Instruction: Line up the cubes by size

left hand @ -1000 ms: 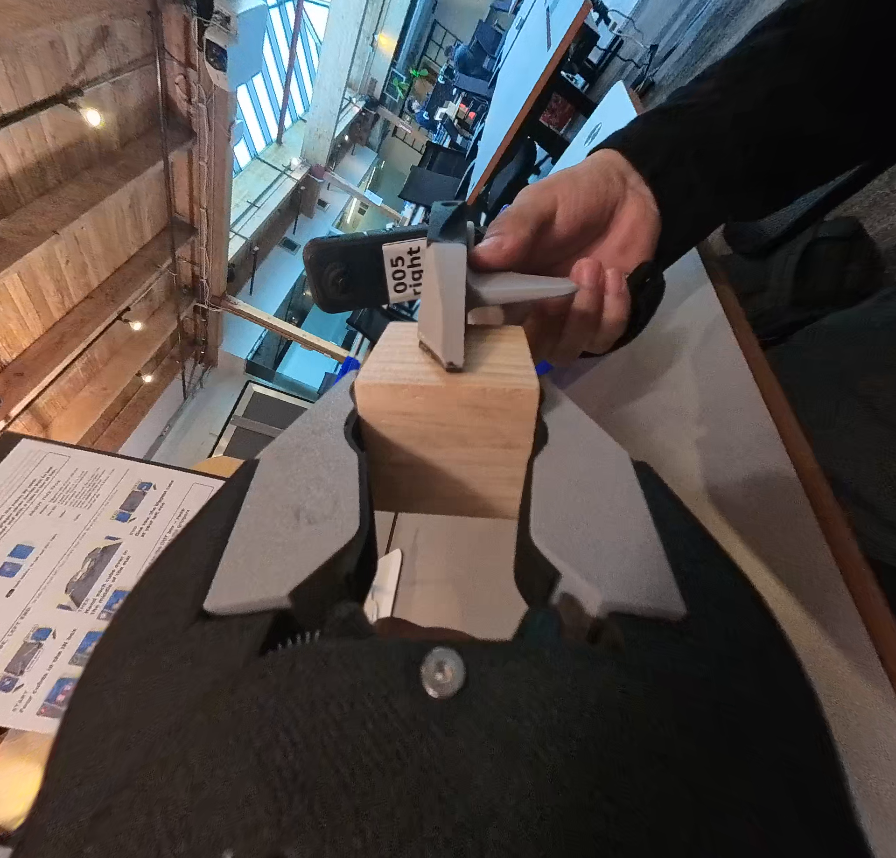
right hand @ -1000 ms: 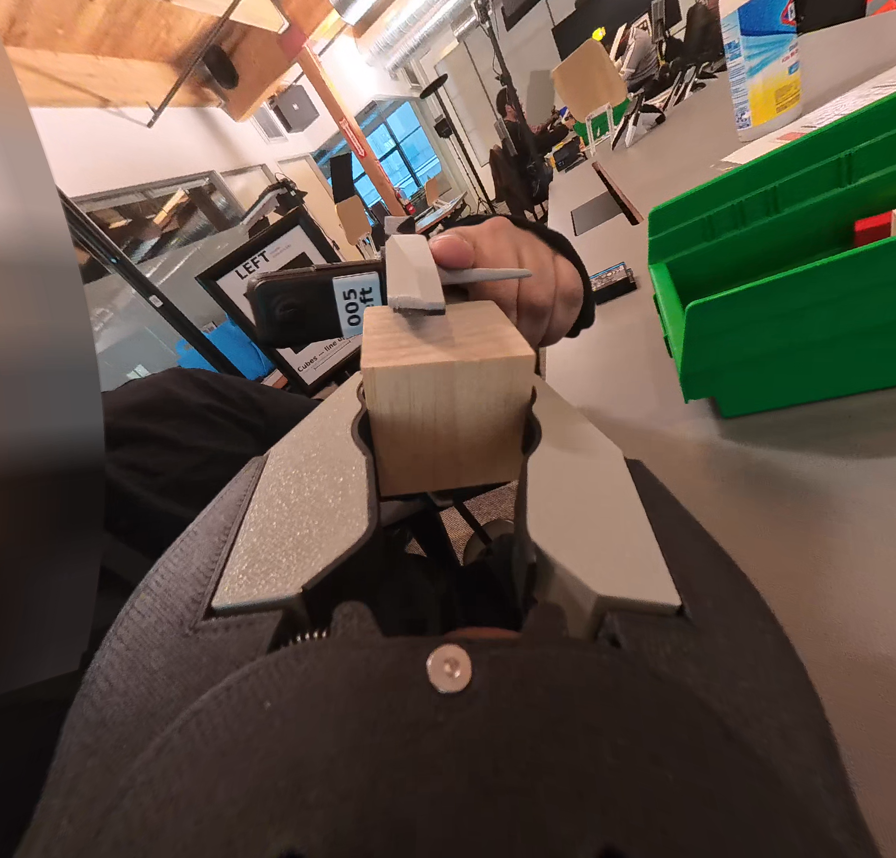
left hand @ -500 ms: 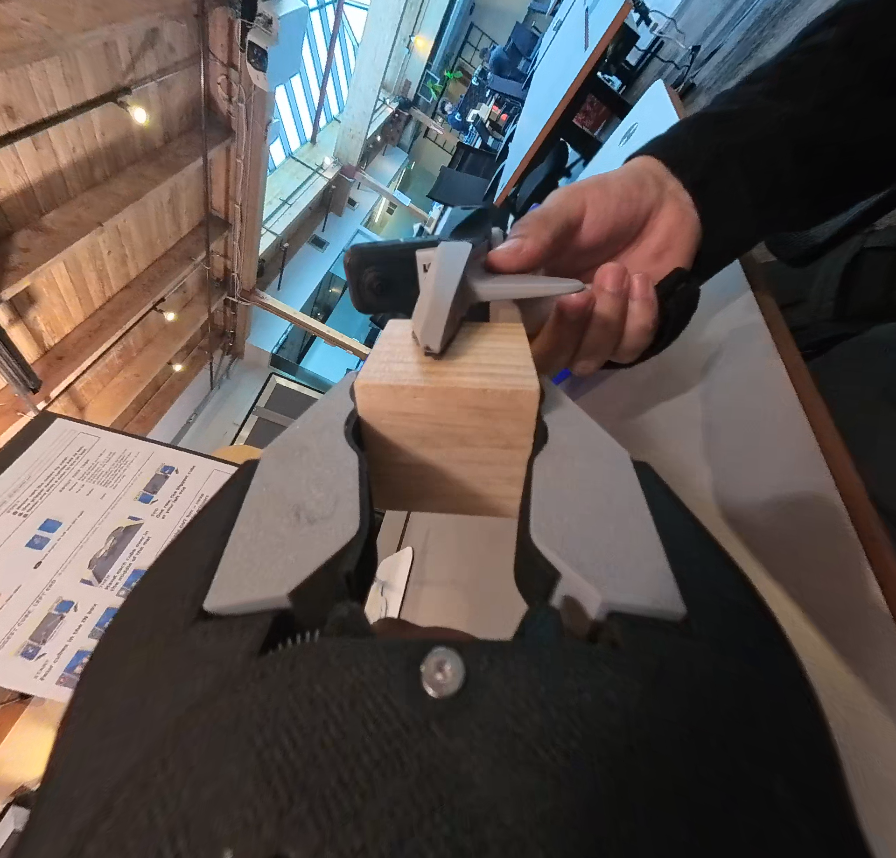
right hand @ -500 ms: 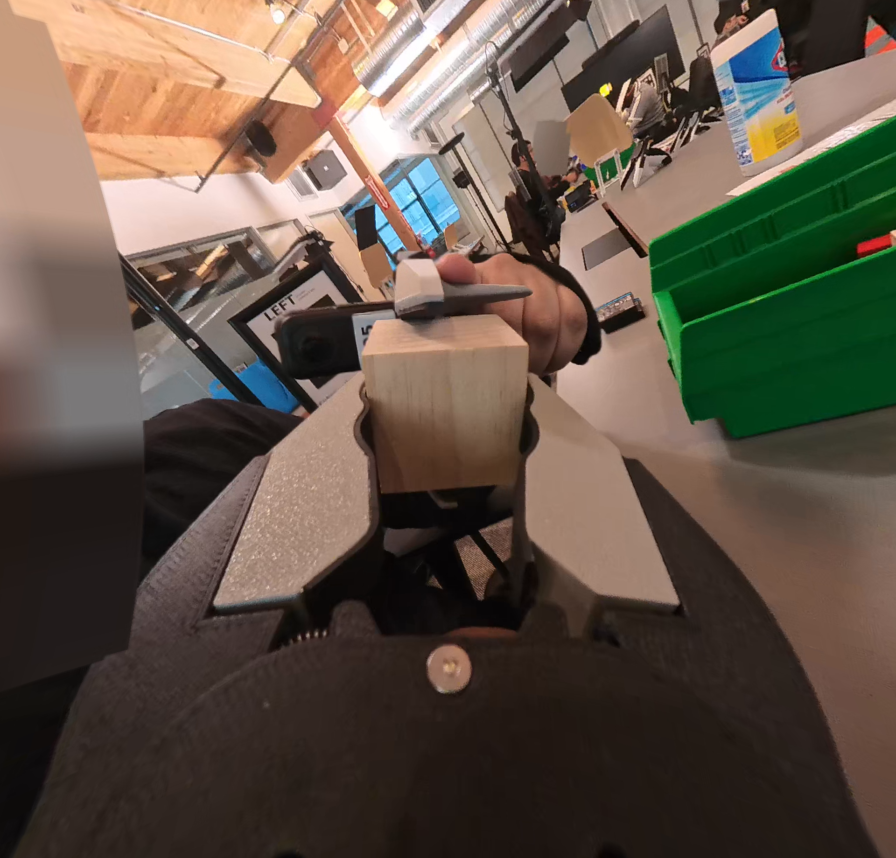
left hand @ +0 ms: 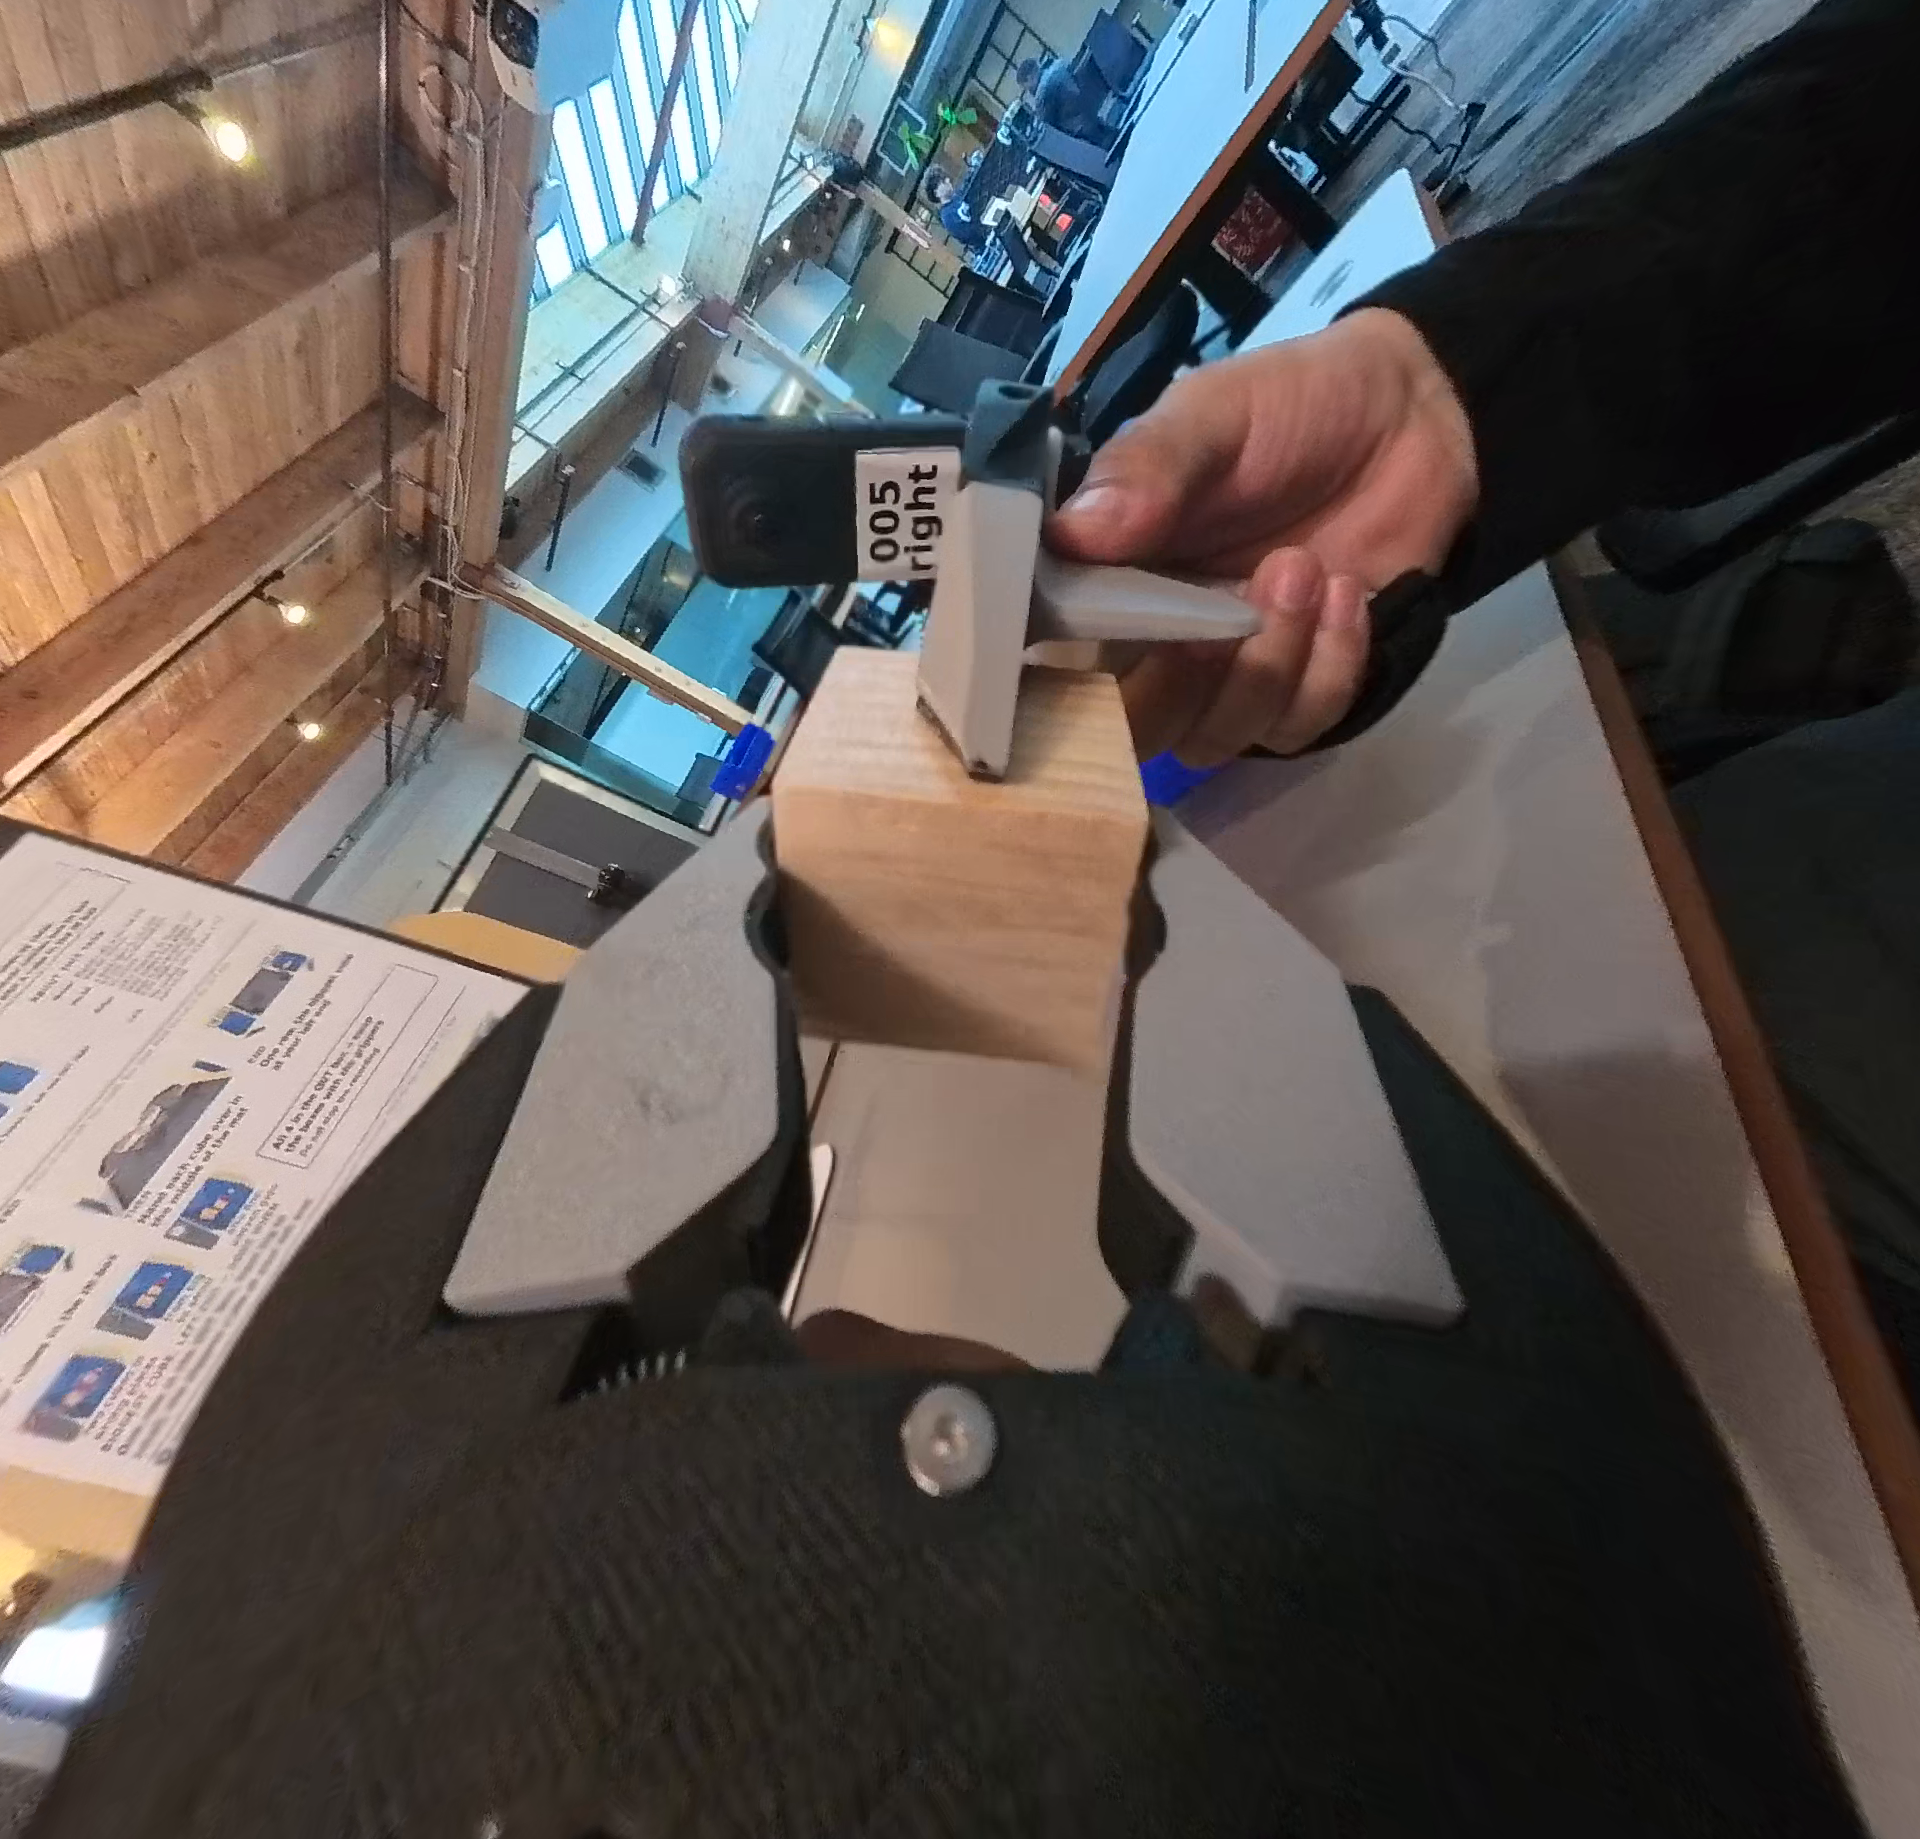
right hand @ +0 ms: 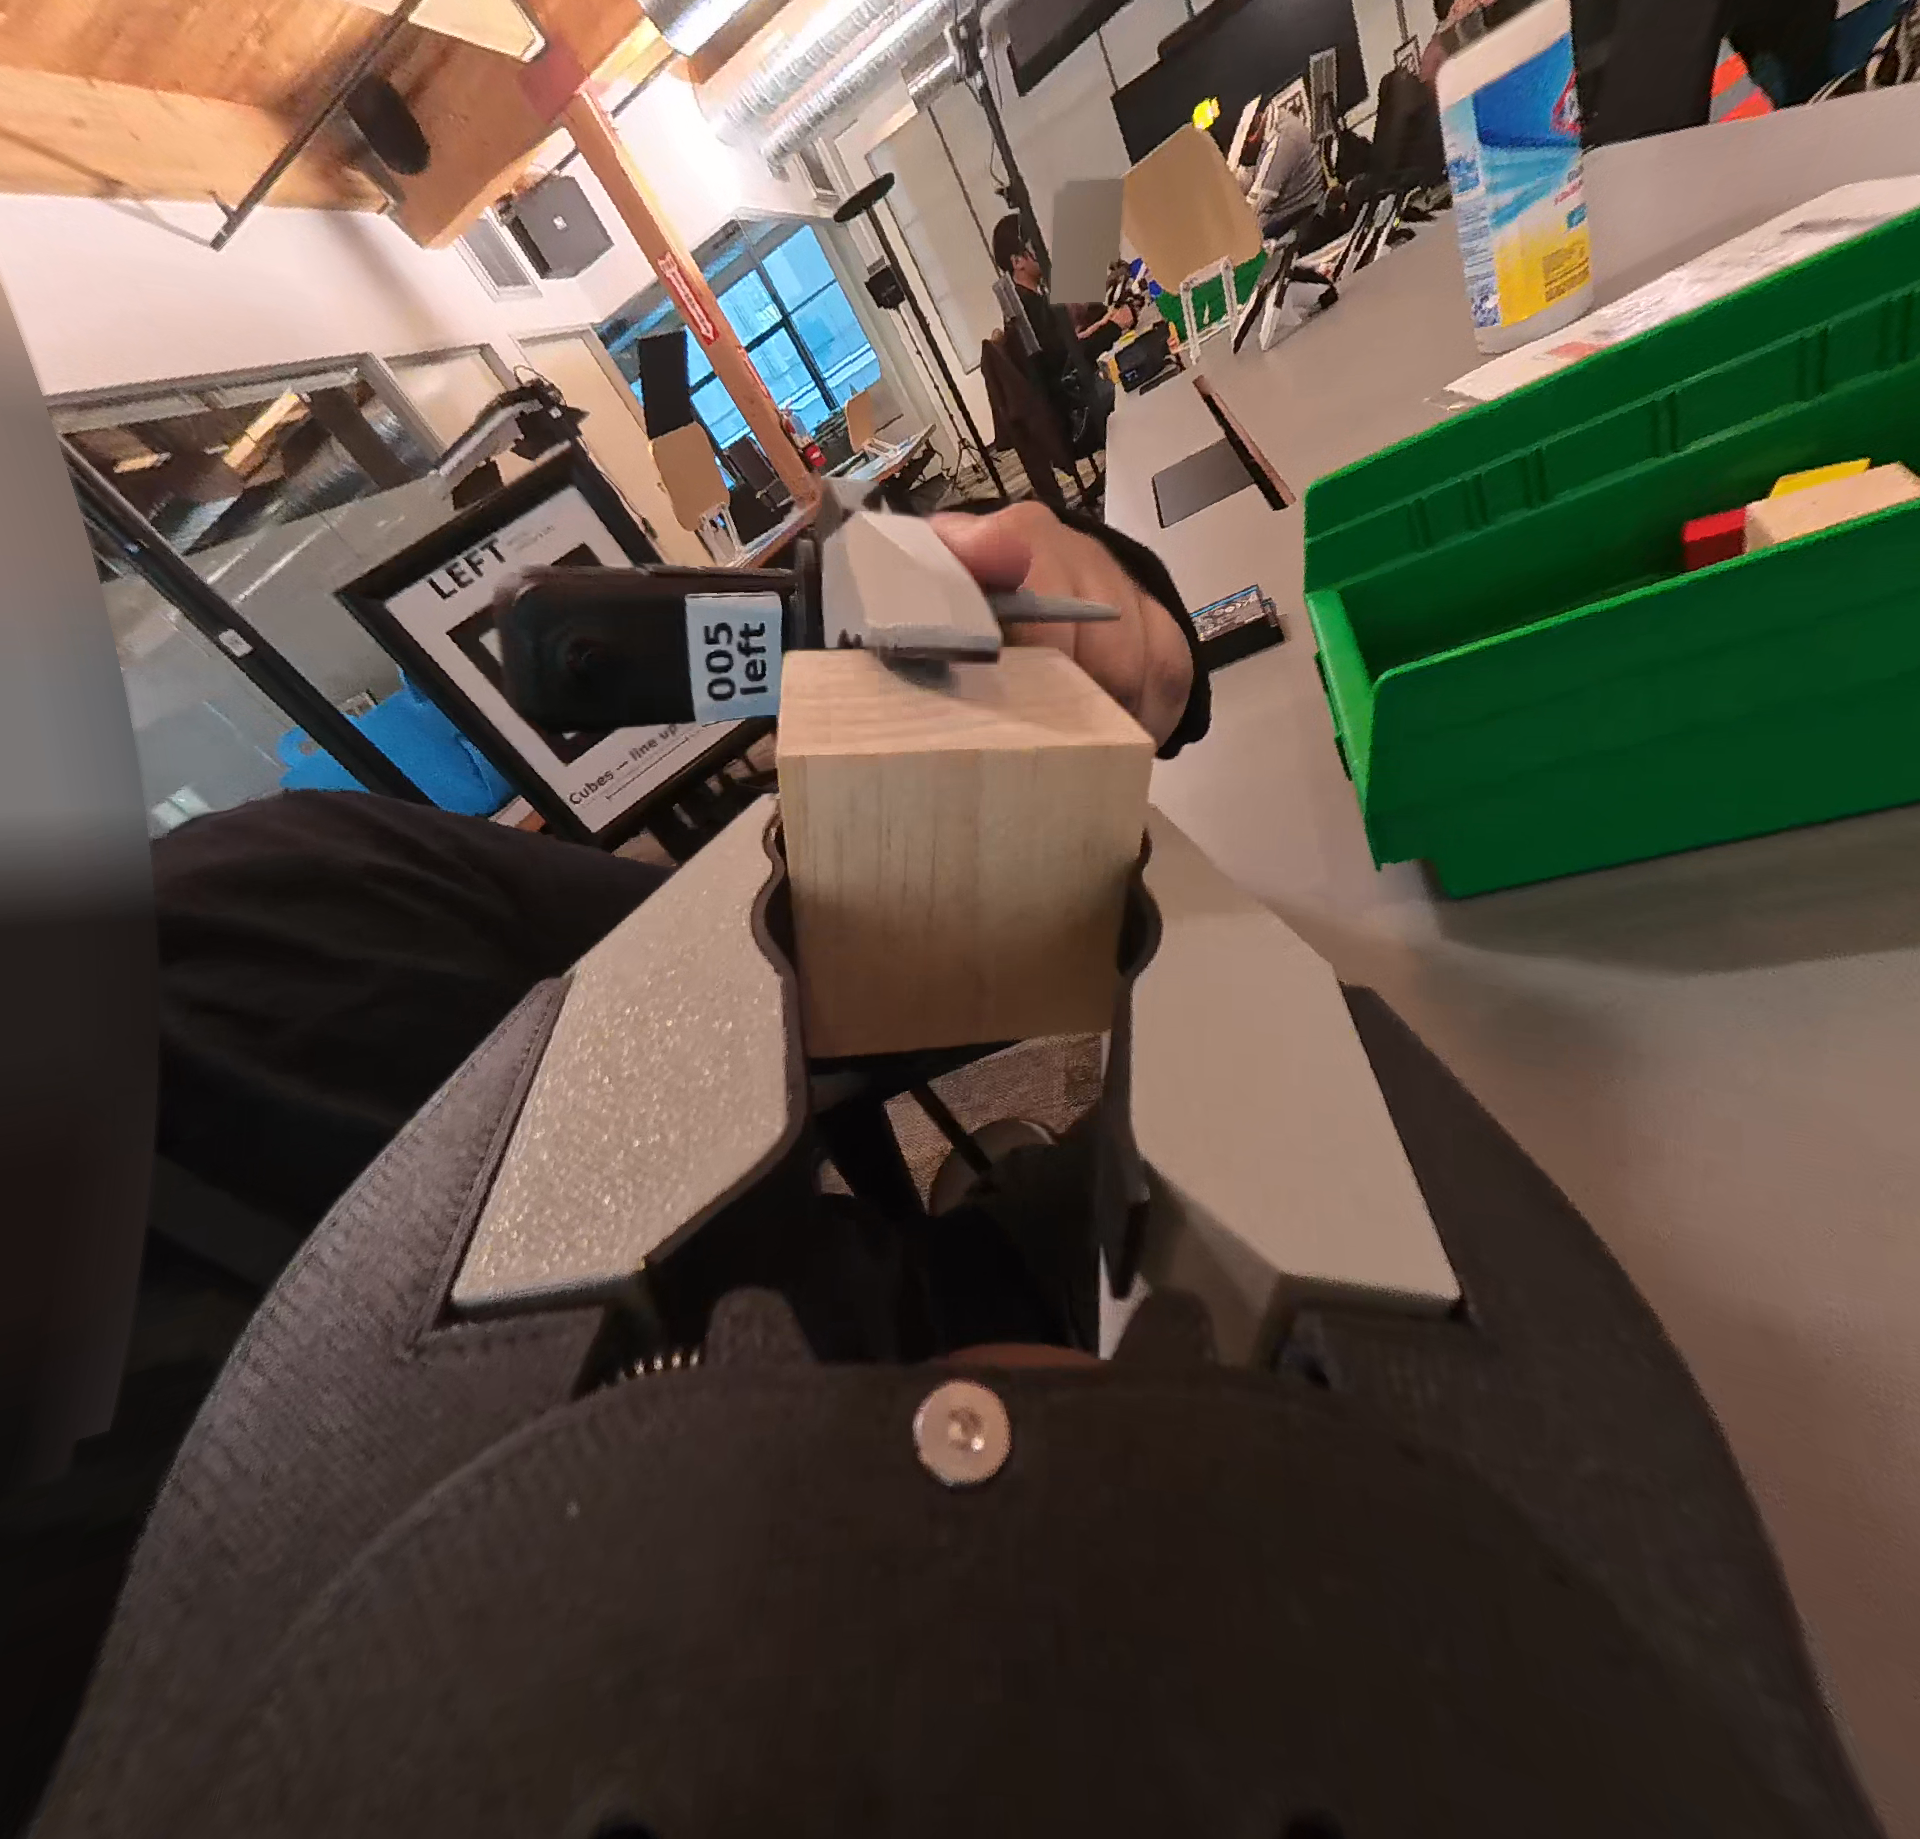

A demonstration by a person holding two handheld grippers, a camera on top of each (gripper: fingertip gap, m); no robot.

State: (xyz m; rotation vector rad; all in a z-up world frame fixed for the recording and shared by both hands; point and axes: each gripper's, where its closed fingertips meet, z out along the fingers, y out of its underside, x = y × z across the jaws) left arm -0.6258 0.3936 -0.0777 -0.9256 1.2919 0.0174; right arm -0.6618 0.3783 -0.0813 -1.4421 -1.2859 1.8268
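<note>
Up in the air between both claws sits one plain light wooden cube (left hand: 961,890), off the grey tabletop (left hand: 1455,958). Left gripper (left hand: 956,916) has its grey fingers (left hand: 665,1093) closed on two sides of it, and the right gripper (right hand: 961,906) is clamped on the same block from the opposite end, so they're both holding it at once. Off to the right there's a green plastic bin (right hand: 1621,709) with a red cube (right hand: 1712,540) and a pale wooden one (right hand: 1829,506) inside. Printed instruction sheet (left hand: 156,1145) lies left.
</note>
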